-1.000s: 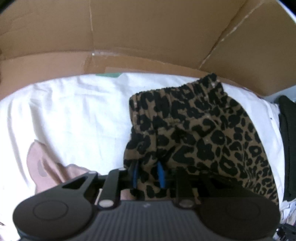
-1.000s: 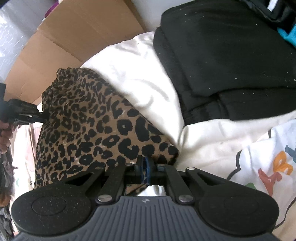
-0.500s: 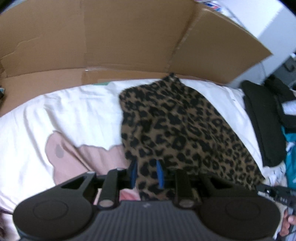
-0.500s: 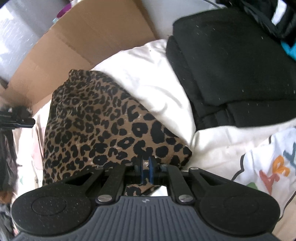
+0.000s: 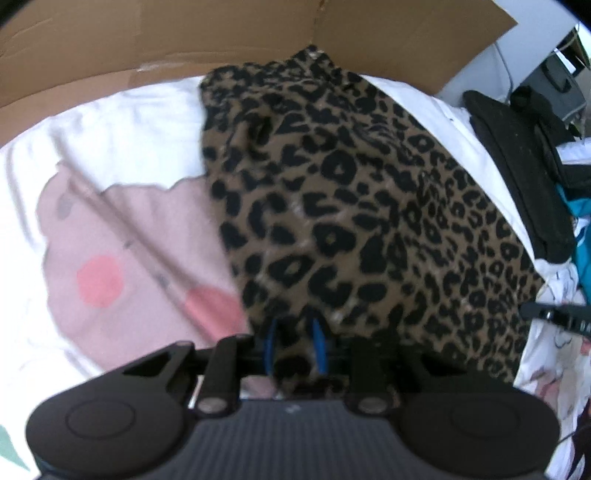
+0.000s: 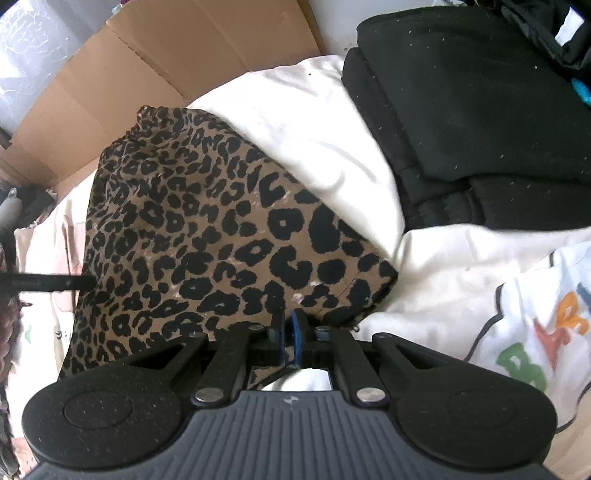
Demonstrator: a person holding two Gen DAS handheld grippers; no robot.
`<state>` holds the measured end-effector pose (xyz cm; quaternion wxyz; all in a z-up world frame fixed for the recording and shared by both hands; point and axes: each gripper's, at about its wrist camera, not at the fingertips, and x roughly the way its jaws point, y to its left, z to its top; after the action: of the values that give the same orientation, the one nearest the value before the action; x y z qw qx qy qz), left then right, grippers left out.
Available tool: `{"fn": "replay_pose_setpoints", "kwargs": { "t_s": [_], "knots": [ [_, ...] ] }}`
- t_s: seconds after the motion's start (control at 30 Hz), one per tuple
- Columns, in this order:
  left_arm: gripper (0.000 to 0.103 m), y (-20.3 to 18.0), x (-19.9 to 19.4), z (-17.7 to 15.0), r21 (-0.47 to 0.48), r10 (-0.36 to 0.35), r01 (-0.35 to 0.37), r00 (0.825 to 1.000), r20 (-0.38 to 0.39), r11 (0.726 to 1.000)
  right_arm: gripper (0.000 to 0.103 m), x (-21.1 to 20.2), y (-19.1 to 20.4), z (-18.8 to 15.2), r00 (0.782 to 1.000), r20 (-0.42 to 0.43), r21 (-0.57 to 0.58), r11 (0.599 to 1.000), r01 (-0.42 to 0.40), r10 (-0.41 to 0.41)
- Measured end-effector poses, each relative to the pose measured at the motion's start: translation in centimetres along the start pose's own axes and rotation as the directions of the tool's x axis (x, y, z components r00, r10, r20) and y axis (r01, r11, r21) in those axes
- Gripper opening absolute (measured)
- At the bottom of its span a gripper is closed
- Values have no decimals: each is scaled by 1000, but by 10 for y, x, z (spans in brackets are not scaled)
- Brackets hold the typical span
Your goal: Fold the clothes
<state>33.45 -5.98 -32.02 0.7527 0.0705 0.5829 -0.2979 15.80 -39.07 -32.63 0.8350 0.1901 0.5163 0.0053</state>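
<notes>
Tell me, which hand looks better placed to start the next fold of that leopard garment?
Probably the left tool: it grips the leopard garment beside open white bedding, while the right tool is hemmed in by black clothes.

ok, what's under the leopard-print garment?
The leopard-print garment lies on a white bedsheet with a pink cartoon print, visible left of it. Whatever the sheet shows directly beneath is covered.

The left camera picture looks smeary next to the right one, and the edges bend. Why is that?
Left wrist view: motion blur softens the leopard-print garment and the pink-patterned white bedding; the cardboard edge bows from the fisheye lens. Right wrist view: sharper, lint specks show on the black folded clothes, daylight brightens the white fabric.
</notes>
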Motion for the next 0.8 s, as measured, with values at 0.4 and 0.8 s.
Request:
{"fn": "replay_pose_setpoints", "kwargs": {
  "t_s": [0.4,0.8],
  "knots": [
    [24,41,-63,-102,-116,-60,67,997,57,991,8,-14,41,3,999,-45,-109,994,-28,23],
    [34,12,-60,-158,-38,-160,164,982,99,986,21,-17,103,-11,988,-122,-255,959,-120,91]
  ]
}}
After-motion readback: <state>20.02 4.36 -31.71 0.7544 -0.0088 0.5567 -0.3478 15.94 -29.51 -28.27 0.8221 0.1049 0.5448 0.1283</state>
